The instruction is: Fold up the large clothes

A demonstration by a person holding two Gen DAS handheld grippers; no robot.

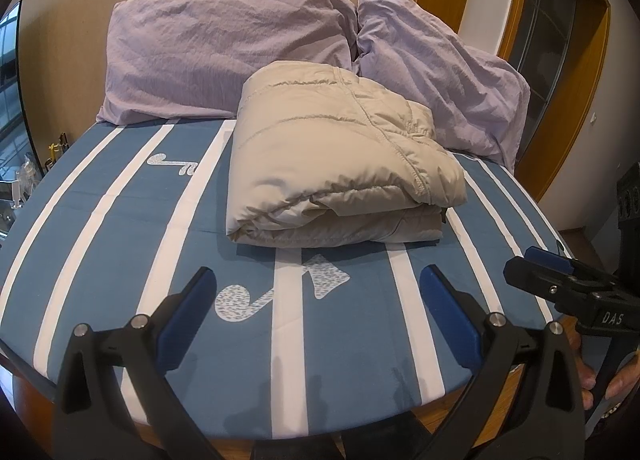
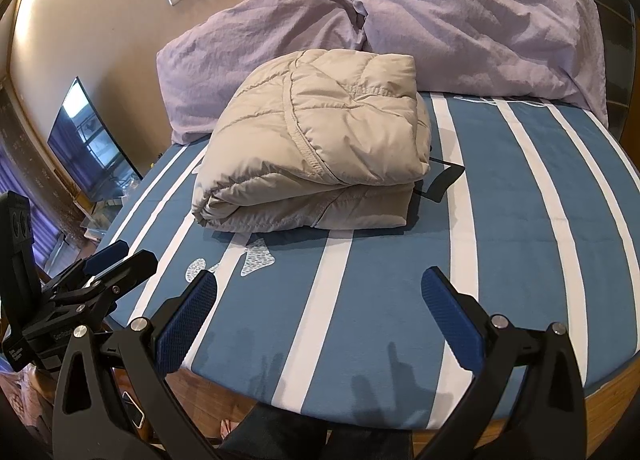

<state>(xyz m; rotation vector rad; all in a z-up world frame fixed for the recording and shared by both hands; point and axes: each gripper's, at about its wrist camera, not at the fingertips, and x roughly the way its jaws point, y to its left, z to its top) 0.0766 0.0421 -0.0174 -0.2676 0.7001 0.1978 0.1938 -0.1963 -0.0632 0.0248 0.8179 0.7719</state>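
The beige padded jacket (image 1: 340, 156) is lying as a thick folded bundle on the striped bed sheet (image 1: 120, 260), just in front of the two lilac pillows (image 1: 224, 56) and touching or nearly touching them at its far edge. Both claws are hovering well short of the jacket, over the near edge of the sheet, so the bundle is sitting straight ahead of each of them. The left gripper (image 1: 316, 296) is standing spread wide with nothing between its blue pads, and the right gripper (image 2: 318, 296) is likewise spread and gripping nothing. Relative to the jacket, the left gripper is facing its near-left corner and the right gripper is looking at its near-right side, where a dark strap or tab (image 2: 444, 176) is poking out from under the fold. The bundle's long axis is running away from the claws toward the pillows, its open layered edge facing them. Neither hand is looking clearly nearer. Judging by the compact shape, the folding is appearing largely done; any coming move would be reaching forward to that near edge.
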